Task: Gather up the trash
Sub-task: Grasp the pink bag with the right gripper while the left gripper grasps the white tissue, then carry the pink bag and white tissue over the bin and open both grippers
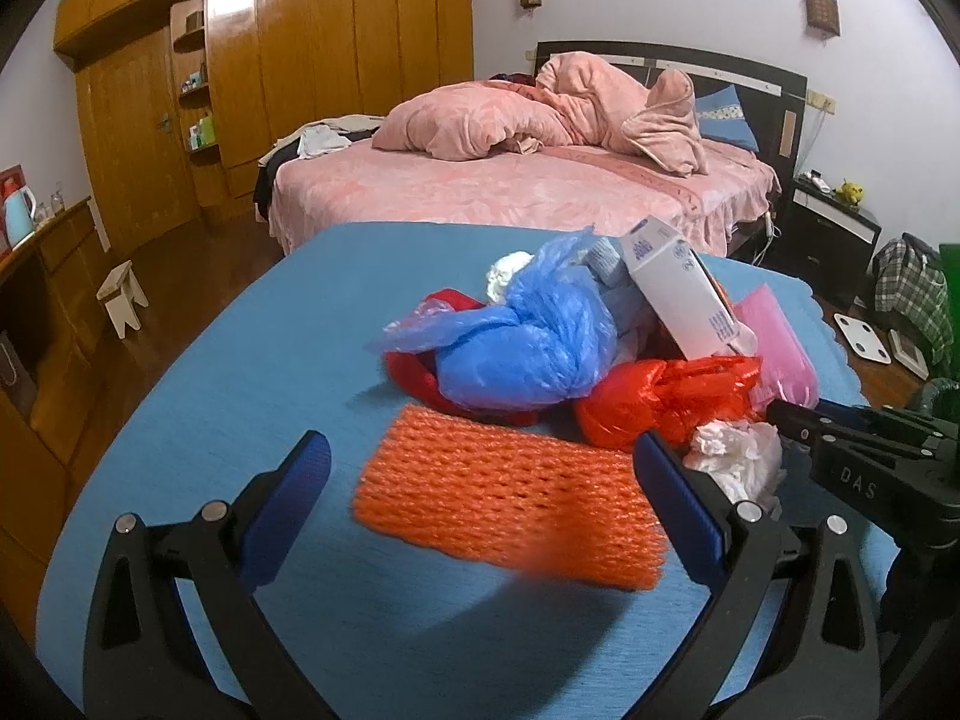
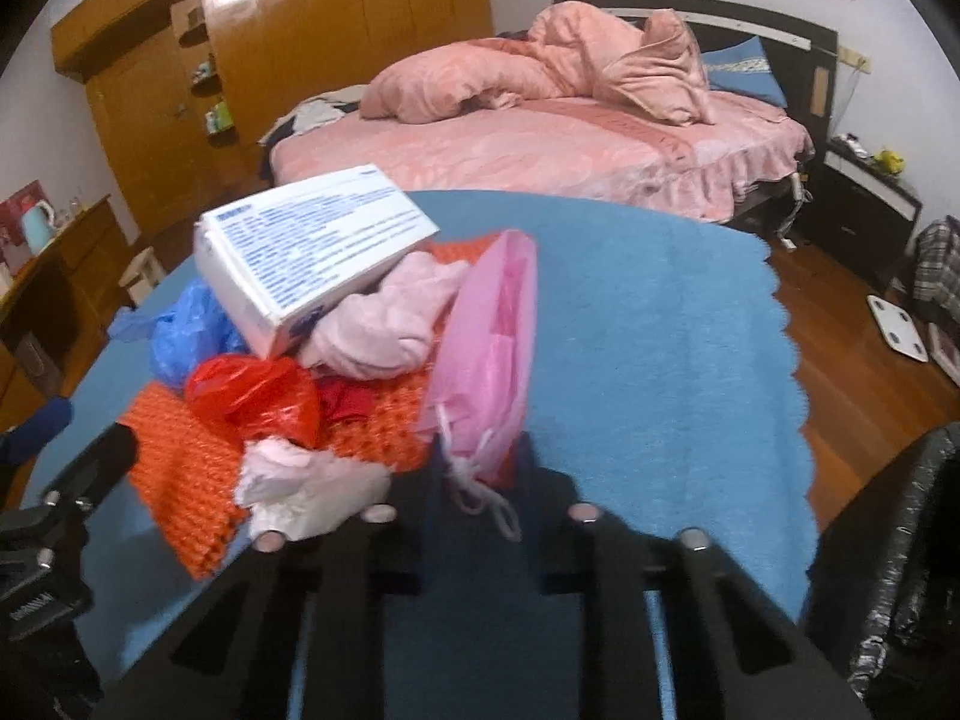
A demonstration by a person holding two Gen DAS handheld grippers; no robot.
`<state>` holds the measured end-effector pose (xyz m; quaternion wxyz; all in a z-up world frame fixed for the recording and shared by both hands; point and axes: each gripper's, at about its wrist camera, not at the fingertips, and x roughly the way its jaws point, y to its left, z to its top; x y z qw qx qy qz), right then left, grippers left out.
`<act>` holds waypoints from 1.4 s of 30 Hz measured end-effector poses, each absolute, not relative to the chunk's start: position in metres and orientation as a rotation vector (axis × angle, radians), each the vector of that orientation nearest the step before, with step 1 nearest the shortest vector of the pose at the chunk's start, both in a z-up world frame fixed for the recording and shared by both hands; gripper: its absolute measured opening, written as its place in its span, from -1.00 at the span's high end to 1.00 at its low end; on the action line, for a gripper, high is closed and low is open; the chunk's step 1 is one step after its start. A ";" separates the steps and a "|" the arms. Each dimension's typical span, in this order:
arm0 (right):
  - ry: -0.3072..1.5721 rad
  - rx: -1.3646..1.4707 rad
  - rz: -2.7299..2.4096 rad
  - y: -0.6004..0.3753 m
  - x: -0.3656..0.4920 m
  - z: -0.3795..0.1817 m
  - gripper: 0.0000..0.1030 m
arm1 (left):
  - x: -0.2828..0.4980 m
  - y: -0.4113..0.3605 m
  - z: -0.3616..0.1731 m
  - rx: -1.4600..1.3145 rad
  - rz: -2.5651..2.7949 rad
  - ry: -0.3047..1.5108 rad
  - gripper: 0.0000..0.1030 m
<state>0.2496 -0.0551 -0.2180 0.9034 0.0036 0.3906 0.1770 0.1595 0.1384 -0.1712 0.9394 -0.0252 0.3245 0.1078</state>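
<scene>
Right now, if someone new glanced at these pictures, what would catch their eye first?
Probably the bright heap of trash on the blue tablecloth: a knotted blue plastic bag, a red plastic bag beside it, and a white carton leaning on top. Nearest the left gripper lies a flat orange foam net. Behind it all, the pink bed fills the far side of the room.

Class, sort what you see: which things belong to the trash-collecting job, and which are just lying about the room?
Job: orange foam net, blue plastic bag, red plastic bag, white box, pink bag, crumpled tissue.

Lying about: bed, stool, kettle, scale.
</scene>
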 end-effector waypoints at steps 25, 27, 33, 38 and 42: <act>0.798 0.080 0.246 -0.138 0.210 -0.208 0.73 | 0.181 0.044 -0.192 0.006 0.015 0.741 -0.56; 0.801 0.085 0.245 -0.139 0.208 -0.211 0.73 | 0.187 0.041 -0.196 0.017 0.012 0.771 -0.47; 0.810 0.095 0.247 -0.140 0.208 -0.216 0.72 | 0.198 0.036 -0.207 0.035 -0.012 0.833 0.08; 0.805 0.094 0.256 -0.138 0.206 -0.213 0.72 | 0.192 0.033 -0.205 0.044 -0.013 0.802 0.24; 0.792 0.091 0.265 -0.138 0.202 -0.207 0.72 | 0.183 0.037 -0.197 0.014 -0.044 0.764 0.34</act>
